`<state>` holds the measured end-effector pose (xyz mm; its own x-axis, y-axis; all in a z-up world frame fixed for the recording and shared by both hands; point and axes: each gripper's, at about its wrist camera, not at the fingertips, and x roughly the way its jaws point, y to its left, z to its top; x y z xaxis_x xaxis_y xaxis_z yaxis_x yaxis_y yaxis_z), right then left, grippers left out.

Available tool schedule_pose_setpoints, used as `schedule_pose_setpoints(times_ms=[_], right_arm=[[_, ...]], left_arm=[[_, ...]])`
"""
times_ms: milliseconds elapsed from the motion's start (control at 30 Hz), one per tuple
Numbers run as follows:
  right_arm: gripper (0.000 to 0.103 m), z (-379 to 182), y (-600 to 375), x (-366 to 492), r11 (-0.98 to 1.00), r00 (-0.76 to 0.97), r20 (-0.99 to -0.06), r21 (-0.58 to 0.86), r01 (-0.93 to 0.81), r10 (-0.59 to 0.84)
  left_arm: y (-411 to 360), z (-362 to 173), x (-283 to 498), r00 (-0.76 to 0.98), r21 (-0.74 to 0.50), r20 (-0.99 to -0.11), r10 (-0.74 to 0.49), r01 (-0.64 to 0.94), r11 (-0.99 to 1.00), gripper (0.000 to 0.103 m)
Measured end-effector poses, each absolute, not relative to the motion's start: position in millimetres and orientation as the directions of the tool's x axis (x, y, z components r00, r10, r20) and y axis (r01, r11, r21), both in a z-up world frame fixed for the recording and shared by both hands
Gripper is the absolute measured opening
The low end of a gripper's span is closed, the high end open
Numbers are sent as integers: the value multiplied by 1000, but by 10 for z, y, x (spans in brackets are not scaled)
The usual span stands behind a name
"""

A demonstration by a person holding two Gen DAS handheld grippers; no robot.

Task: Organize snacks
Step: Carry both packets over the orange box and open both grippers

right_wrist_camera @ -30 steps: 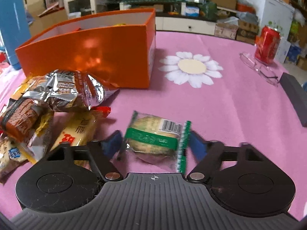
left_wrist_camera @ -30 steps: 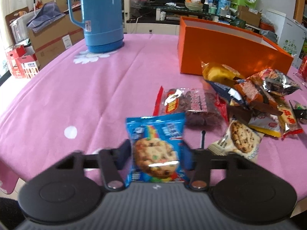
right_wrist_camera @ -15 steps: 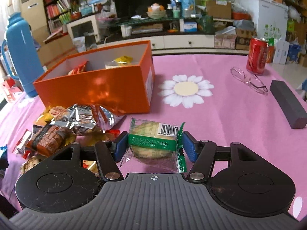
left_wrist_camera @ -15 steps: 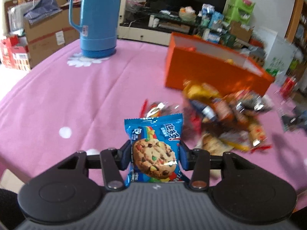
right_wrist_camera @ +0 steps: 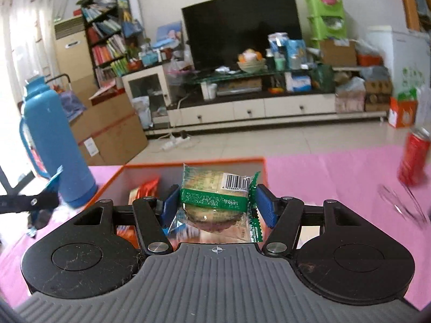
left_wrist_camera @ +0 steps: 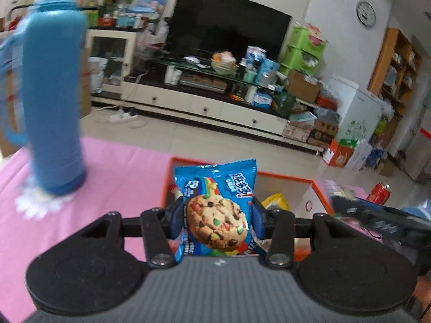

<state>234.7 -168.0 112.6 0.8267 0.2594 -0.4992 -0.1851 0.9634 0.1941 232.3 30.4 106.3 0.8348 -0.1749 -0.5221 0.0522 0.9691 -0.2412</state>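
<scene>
My left gripper [left_wrist_camera: 216, 215] is shut on a blue chocolate-chip cookie packet [left_wrist_camera: 212, 185], held upright above the near edge of the open orange box [left_wrist_camera: 285, 181]. A yellow packet [left_wrist_camera: 276, 200] lies inside the box. My right gripper [right_wrist_camera: 218, 204] is shut on a clear cake packet with a green band [right_wrist_camera: 212, 188], its blue pads [right_wrist_camera: 265, 207] pressing both sides. It hangs over the orange box [right_wrist_camera: 150, 165], where a red packet [right_wrist_camera: 145, 188] shows. In each view the other gripper appears as a dark blur at the side.
A tall blue thermos [left_wrist_camera: 54, 102] stands on the pink tablecloth [left_wrist_camera: 115, 177] left of the box. A red can [right_wrist_camera: 413, 156] and a pair of glasses [right_wrist_camera: 404, 202] sit to the right. Beyond the table edge are floor, a TV stand and cartons.
Both grippers lifted their packets off the table and carried them up and forward over the orange box. The right jaws closed on the cake packet. The loose snack pile dropped out of view.
</scene>
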Motion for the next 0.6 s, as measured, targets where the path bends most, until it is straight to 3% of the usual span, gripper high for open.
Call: schedule_pose_setpoints(times_ms=[333, 400, 433, 600], right_arm=[[41, 552, -1257, 3206, 967, 767, -589, 148, -209, 256], [55, 485, -1225, 3273, 965, 756, -600, 159, -208, 262], [56, 476, -1229, 3278, 962, 755, -596, 182, -202, 272], [79, 629, -1343, 3137, 962, 799, -540, 205, -182, 267]], left_arm=[[-82, 521, 3182, 778, -147, -604, -172, 103, 984, 50], [-33, 509, 3186, 775, -148, -611, -163, 90, 985, 66], [0, 545, 3156, 787, -145, -597, -155, 84, 986, 69], [191, 855, 2853, 847, -185, -510, -151, 64, 981, 71]])
